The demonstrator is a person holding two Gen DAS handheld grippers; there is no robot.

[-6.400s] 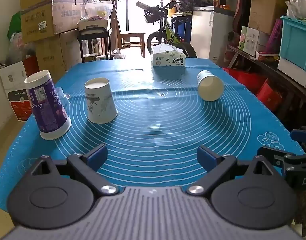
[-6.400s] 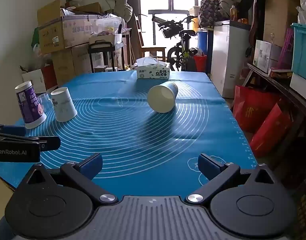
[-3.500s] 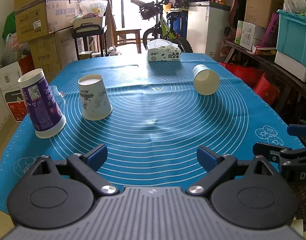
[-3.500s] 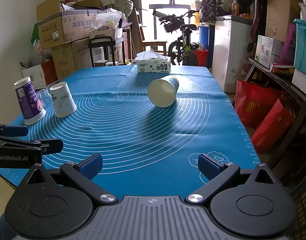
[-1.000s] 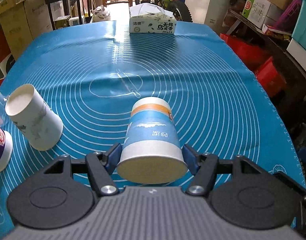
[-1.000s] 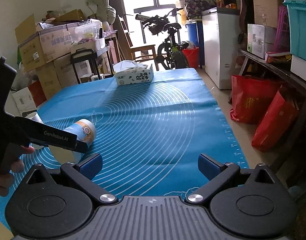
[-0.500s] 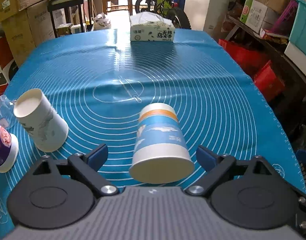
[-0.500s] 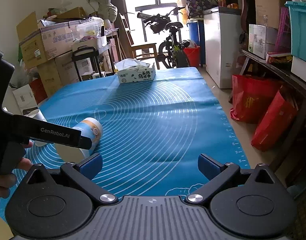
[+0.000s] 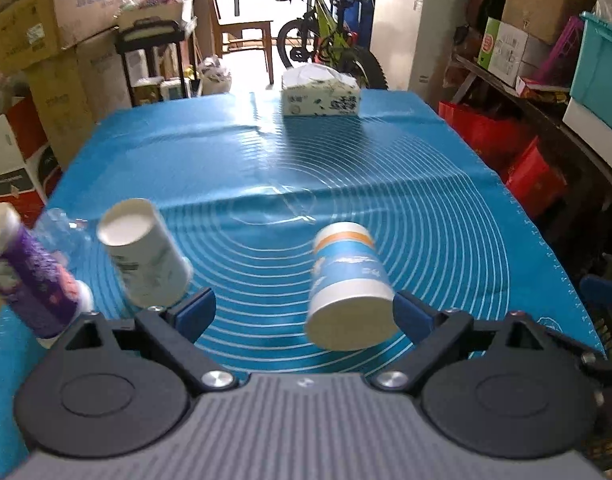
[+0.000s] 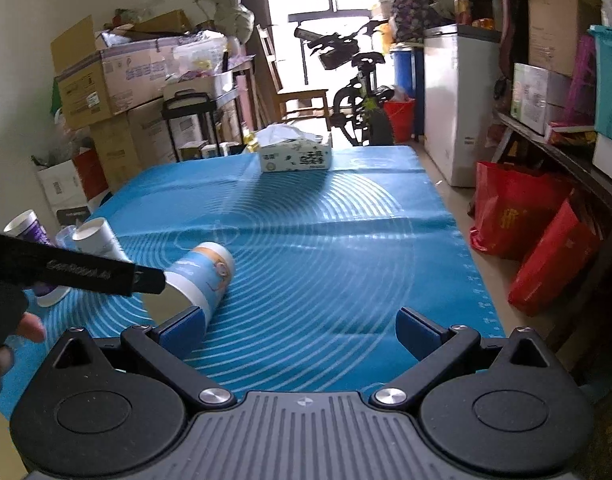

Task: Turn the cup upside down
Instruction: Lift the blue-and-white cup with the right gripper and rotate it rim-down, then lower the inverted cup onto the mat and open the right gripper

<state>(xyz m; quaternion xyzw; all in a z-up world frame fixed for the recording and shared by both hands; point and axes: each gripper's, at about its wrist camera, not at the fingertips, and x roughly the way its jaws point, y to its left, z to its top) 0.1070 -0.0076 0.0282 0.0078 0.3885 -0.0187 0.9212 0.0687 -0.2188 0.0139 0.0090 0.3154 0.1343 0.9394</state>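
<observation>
Your left gripper (image 9: 302, 314) stood spread wide, the blue cup (image 9: 349, 285) base-up between its fingers, ungripped; your right gripper (image 10: 302, 326) likewise gaped, holding nothing.

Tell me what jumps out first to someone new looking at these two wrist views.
The blue-and-white cup between the open left gripper fingers, near the mat's front edge; it appears mouth down and tilted, though whether it has settled is unclear. Left of it stand a white cup and a purple cup, both inverted. A tissue box sits at the far end of the blue mat.

tissue box (image 9: 321, 94), bicycle (image 9: 306, 36), white cup (image 9: 144, 254), purple cup (image 9: 26, 276)
</observation>
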